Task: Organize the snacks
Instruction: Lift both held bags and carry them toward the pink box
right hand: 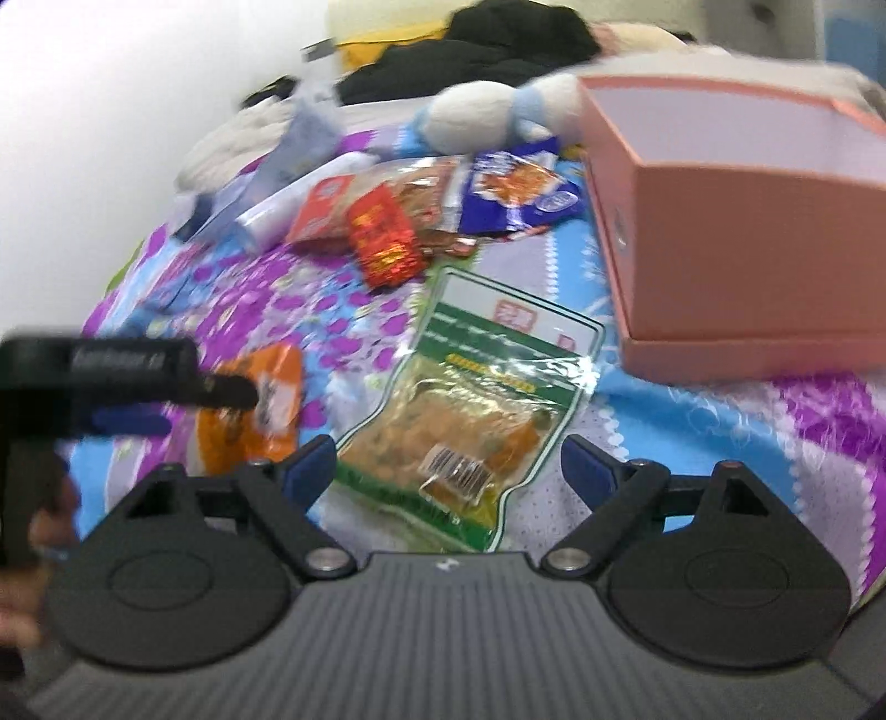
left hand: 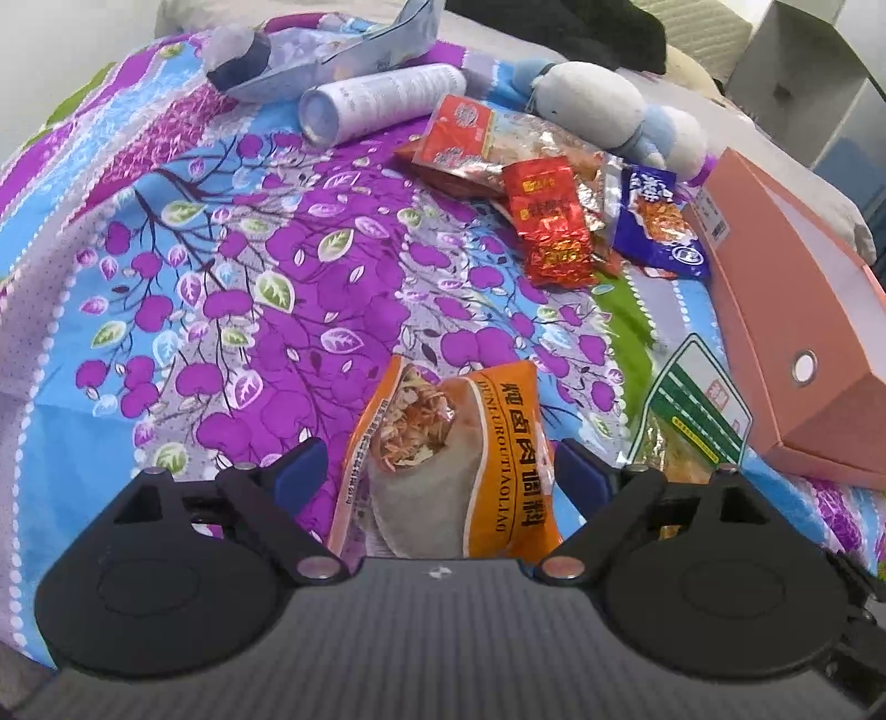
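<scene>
An orange snack packet (left hand: 443,459) lies on the floral bedspread between the open fingers of my left gripper (left hand: 443,471); it also shows in the right wrist view (right hand: 255,410). A green-edged clear packet (right hand: 470,410) lies between the open fingers of my right gripper (right hand: 448,465), and shows at the right of the left wrist view (left hand: 692,421). A pink open box (right hand: 742,232) stands to the right, also in the left wrist view (left hand: 792,310). Farther back lie a red packet (left hand: 554,227), a blue packet (left hand: 659,221) and a red-and-clear packet (left hand: 470,138).
A white cylinder (left hand: 382,99), a plush toy (left hand: 603,111) and a pale folded paper item (left hand: 332,55) lie at the back of the bed. Dark clothing (right hand: 482,50) is heaped beyond. The left gripper's body (right hand: 111,382) shows at the left of the right wrist view.
</scene>
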Available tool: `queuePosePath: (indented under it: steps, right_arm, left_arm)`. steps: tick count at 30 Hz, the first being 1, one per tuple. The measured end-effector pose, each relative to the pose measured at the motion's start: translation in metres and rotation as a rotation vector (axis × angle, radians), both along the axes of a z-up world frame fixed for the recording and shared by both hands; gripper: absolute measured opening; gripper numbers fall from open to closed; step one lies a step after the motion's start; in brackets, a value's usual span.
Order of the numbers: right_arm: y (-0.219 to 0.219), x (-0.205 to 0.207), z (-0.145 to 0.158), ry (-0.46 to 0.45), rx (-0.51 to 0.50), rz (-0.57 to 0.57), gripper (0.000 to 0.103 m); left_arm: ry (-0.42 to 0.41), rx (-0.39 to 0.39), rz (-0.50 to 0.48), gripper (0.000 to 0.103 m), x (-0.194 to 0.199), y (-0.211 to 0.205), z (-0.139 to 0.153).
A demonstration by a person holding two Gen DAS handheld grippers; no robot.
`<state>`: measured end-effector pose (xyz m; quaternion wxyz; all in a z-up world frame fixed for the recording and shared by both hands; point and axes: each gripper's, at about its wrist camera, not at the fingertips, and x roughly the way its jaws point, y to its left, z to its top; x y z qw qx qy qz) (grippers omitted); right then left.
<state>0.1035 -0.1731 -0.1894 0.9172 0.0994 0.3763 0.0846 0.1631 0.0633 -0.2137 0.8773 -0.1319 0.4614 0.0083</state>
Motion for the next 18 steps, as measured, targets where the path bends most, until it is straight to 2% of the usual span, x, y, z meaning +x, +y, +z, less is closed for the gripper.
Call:
queuePosePath:
  steps: [6,12,18]
  right_arm:
    - [0.001,0.014,-0.01,0.054,0.037,-0.031,0.089]
    - [0.018,0.02,-0.014,0.028,-0.067,0.018,0.092]
    - [0.025,0.021,-0.02,-0.007,-0.121,0.077,0.091]
  left_arm:
    - [0.027,-0.048,0.026,0.091,0.001,0.002,-0.009]
    - [0.025,-0.04,0.013,0.091,0.0,0.001,-0.006]
    - [0.033,-0.072,0.013,0.091,-0.005,0.005,-0.012]
